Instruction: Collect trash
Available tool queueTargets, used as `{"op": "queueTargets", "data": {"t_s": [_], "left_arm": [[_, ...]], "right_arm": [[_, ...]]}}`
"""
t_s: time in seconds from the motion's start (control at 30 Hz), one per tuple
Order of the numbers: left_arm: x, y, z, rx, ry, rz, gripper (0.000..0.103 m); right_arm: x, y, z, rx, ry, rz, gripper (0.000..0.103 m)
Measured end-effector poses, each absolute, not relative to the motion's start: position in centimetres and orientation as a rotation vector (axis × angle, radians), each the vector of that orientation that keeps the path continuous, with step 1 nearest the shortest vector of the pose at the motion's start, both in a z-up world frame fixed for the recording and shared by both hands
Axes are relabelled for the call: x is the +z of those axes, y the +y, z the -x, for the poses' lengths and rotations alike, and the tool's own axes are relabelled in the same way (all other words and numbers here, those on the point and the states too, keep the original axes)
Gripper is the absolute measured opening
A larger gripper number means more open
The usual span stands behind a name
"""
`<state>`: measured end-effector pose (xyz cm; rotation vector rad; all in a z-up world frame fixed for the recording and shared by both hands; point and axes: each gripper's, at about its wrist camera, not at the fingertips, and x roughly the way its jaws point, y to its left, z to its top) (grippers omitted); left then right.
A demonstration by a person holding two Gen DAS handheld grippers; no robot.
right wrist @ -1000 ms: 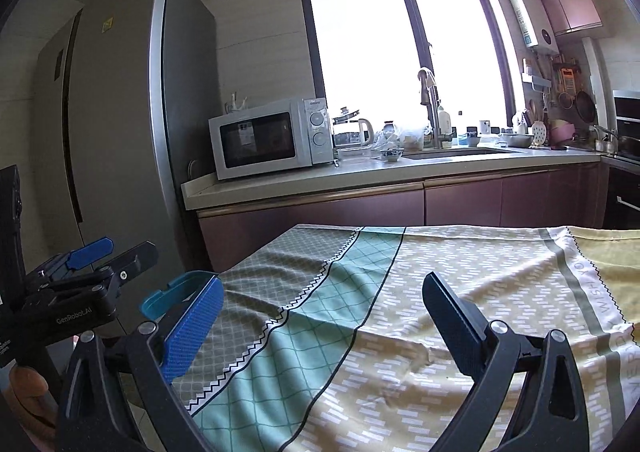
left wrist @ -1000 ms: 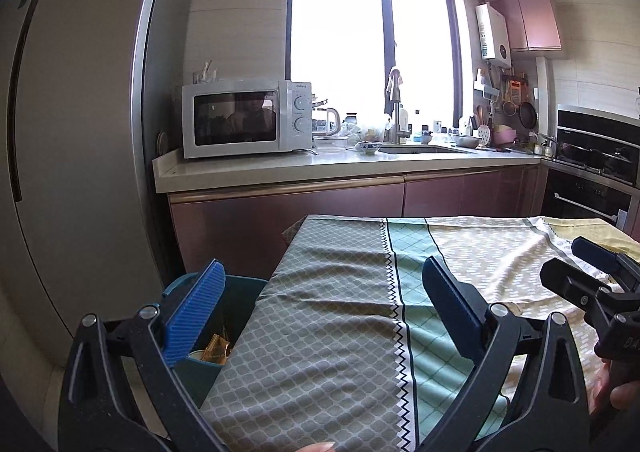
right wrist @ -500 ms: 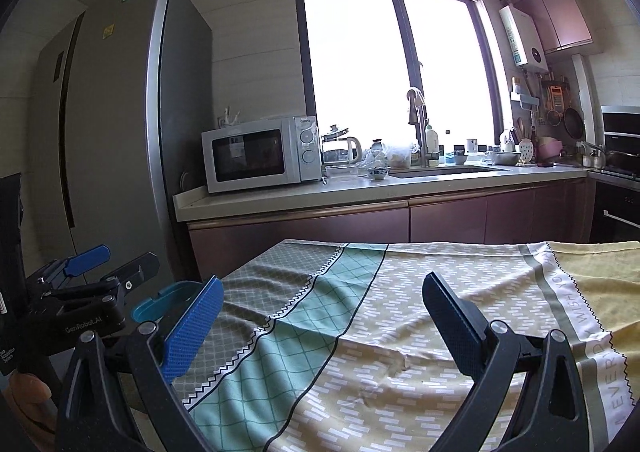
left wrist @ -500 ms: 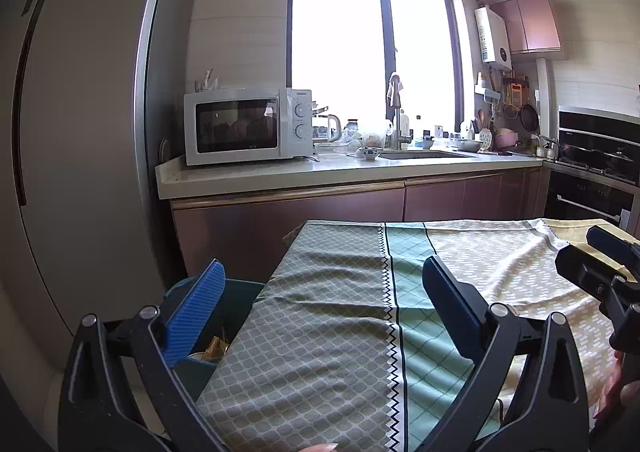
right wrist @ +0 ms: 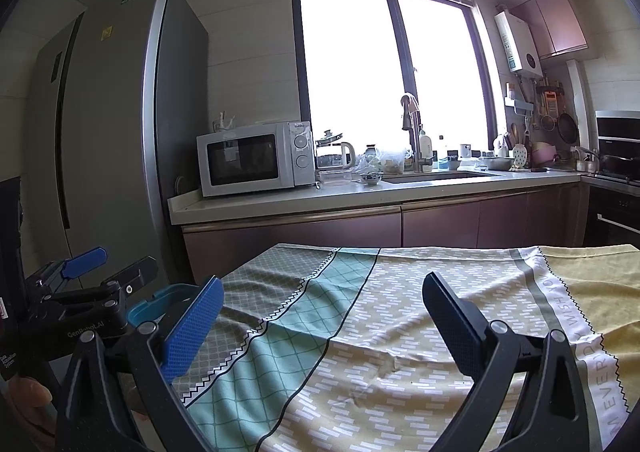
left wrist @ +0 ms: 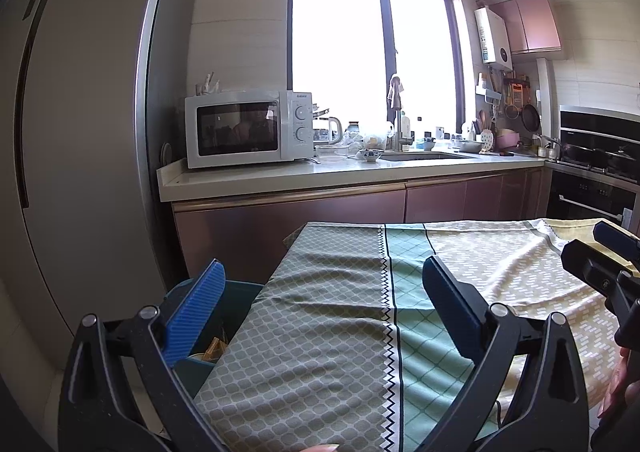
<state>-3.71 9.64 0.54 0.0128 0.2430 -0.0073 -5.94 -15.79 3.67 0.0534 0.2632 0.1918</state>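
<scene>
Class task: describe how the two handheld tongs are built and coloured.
Both the left tongs and the right tongs have black frames with silver rivets and two long, ribbed blue pads. White lettering marks the left tongs' body in the right wrist view.

A: How much of the bin shows?
B: Little. The cloth covers its right side and a blue finger crosses its front. Some tan scraps lie inside, too small to name.

A: And the right gripper in the left view?
B: Cut off by the edge; only its tip shows.

A: The counter clutter by the sink?
B: Too small to tell apart.
</scene>
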Motion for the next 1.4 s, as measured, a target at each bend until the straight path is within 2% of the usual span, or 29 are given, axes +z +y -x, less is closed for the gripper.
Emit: {"op": "queueTargets", "data": {"t_s": [1.4], "left_arm": [[0.25, 9.77, 3.72, 0.000, 0.237, -0.008, 0.097]], "right_arm": [[3.95, -16.07, 6.30, 0.128, 0.254, -0.048, 0.096]]}}
